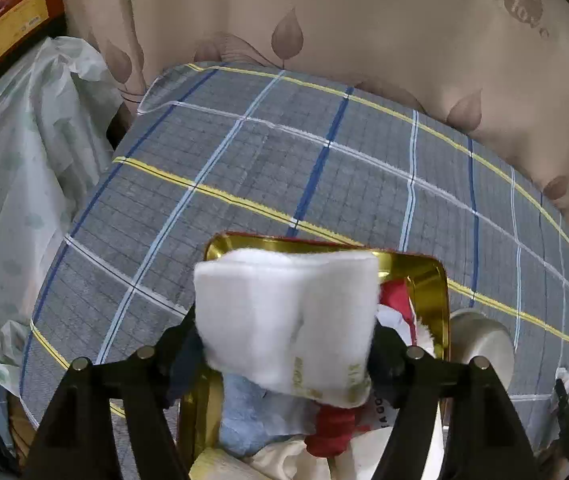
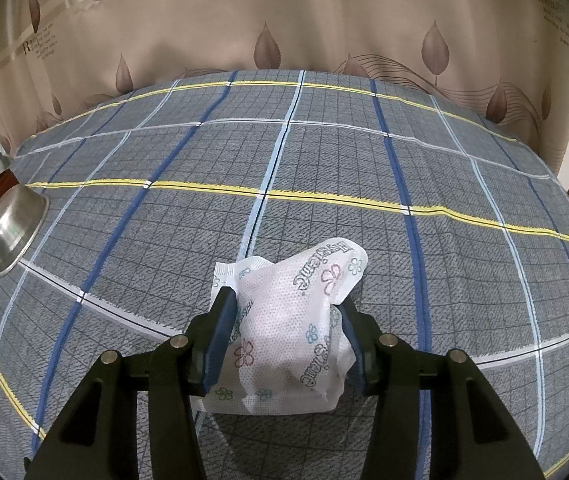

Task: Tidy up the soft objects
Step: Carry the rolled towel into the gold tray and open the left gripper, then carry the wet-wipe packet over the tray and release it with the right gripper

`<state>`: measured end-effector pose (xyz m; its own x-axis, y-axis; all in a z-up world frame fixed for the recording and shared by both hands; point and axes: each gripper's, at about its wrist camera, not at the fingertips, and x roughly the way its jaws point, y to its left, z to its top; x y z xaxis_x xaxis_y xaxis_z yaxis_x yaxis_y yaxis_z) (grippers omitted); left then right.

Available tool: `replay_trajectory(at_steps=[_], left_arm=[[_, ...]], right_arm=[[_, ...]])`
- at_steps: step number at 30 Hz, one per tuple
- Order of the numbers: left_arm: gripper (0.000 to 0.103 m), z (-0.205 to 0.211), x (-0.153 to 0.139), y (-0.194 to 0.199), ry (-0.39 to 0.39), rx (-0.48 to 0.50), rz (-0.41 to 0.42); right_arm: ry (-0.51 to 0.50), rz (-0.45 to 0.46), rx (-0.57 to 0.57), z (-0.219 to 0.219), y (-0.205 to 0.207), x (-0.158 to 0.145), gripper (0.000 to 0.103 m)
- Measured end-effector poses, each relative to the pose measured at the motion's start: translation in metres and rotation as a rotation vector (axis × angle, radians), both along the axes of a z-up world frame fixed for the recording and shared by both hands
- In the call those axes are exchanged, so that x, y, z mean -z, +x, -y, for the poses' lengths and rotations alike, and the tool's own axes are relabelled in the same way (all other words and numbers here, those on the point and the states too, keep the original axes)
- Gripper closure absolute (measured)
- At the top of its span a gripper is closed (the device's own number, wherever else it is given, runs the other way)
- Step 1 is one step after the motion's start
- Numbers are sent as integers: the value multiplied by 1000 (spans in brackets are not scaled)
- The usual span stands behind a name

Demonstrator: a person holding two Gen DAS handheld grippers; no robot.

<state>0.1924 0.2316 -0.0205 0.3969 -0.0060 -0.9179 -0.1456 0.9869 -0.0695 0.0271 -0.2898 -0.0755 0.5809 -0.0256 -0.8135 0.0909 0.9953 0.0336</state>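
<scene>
While each gripper clamps one item, one gold box (image 1: 430,280) holds several cloths.

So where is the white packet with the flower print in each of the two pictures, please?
Left wrist view: the packet is not in it; the left gripper holds a white fluffy cloth above a gold box.
Right wrist view: the flower-print packet is low in the middle, between the fingers of the right gripper.
Shared landmark: the grey checked bedsheet with yellow and blue lines, and the beige leaf curtain behind it.
</scene>
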Motion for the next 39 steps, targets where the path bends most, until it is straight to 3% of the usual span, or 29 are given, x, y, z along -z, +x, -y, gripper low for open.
replay_trajectory(at_steps=[8, 14, 23, 28, 31, 39], left_arm=[[25, -5, -2, -8, -8, 9, -15], [25, 0, -15, -22, -28, 58, 18], [25, 22, -36, -74, 74, 131, 101], [25, 11, -43, -107, 11, 95, 163], [25, 4, -44, -119, 35, 61, 179], [25, 3, -38, -146, -46, 105, 209]], right_arm=[[-5, -1, -2, 0, 0, 0, 56], [-6, -1, -1, 0, 0, 1, 56], [-4, -1, -1, 0, 0, 1, 56], [-2, -2, -2, 0, 0, 0, 56], [-9, -1, -3, 1, 0, 0, 56], [-33, -10, 18, -7, -1, -3, 66]])
